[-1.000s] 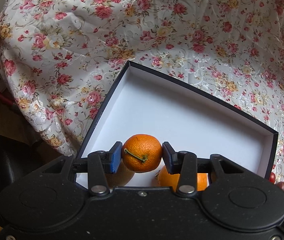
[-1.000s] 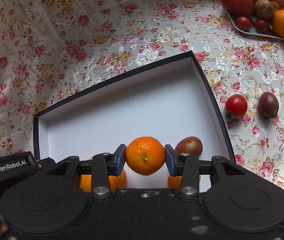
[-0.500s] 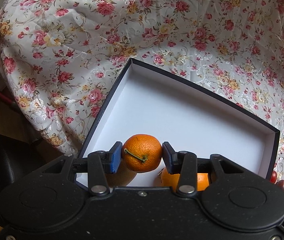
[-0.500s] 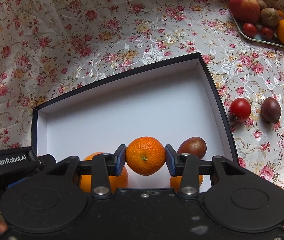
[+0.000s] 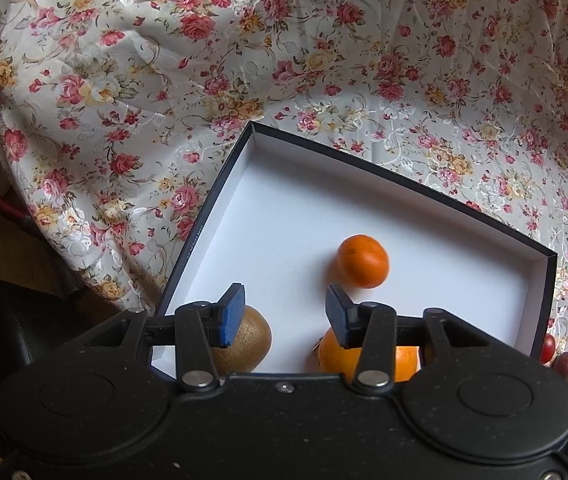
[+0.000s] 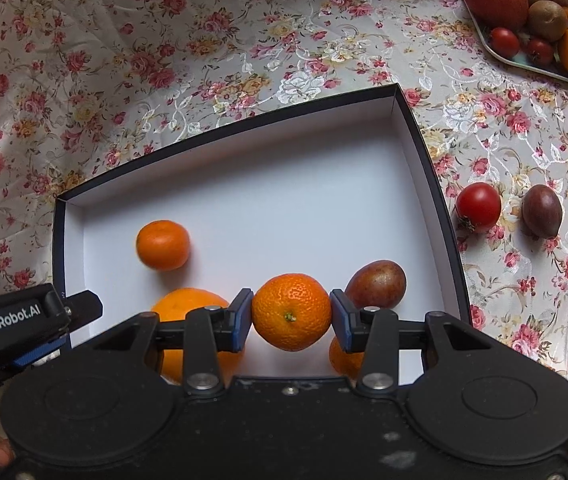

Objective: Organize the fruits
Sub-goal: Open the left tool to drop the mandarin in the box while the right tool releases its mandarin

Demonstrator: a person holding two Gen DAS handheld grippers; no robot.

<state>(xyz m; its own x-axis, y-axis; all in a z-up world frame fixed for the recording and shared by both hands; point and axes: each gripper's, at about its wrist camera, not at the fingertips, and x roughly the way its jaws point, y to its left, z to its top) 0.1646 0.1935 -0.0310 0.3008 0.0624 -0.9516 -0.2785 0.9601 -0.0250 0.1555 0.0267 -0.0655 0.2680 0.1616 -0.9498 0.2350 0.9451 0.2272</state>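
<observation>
A mandarin (image 6: 291,312) is pinched in the right gripper (image 6: 291,314) above the box (image 6: 420,136), where a loose mandarin (image 5: 362,255), kiwi (image 5: 244,340) and orange (image 5: 368,356) are seen beyond the left gripper (image 5: 284,312), its jaws spread.

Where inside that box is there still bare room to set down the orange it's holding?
The far half of the box is bare white floor, beyond the loose mandarin. The near edge is crowded: large orange, brown fruit, kiwi. The right tool holds its mandarin above that row.
</observation>
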